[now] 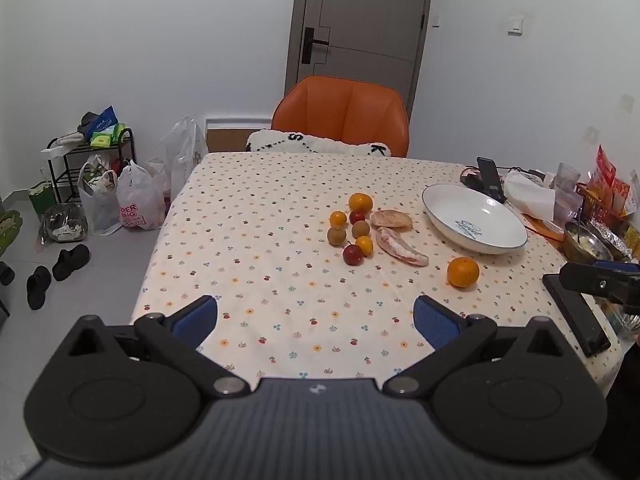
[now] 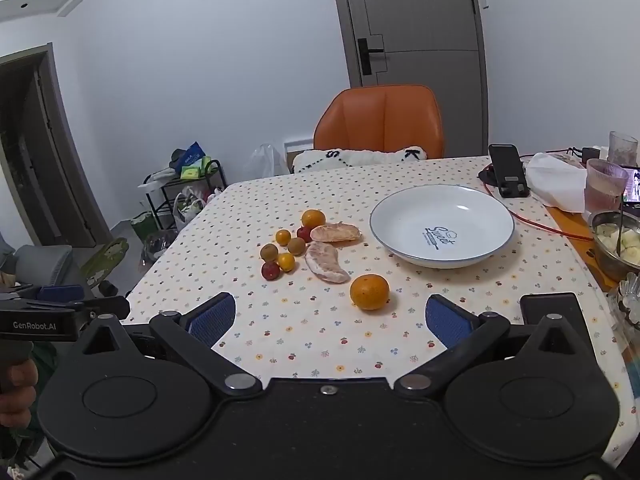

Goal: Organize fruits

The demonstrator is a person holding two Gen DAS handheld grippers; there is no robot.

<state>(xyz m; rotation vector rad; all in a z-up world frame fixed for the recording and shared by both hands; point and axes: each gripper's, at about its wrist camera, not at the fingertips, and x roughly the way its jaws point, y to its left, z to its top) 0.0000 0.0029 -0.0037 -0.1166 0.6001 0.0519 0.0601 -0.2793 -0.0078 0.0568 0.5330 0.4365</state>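
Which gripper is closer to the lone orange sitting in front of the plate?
Right. The lone orange lies just ahead of the open right gripper, between its fingers. The open left gripper sits farther back, the orange off to its right.

Orange chair (image 1: pixel 341 115), grey door (image 1: pixel 362 20)

We are carrying two matching black grippers: the left gripper (image 1: pixel 316 320) and the right gripper (image 2: pixel 330 318) are each showing blue ribbed pads (image 2: pixel 448 320), silver pivot screws (image 2: pixel 240 381) and round black discs, with "GenRobot.AI" lettering on the side.
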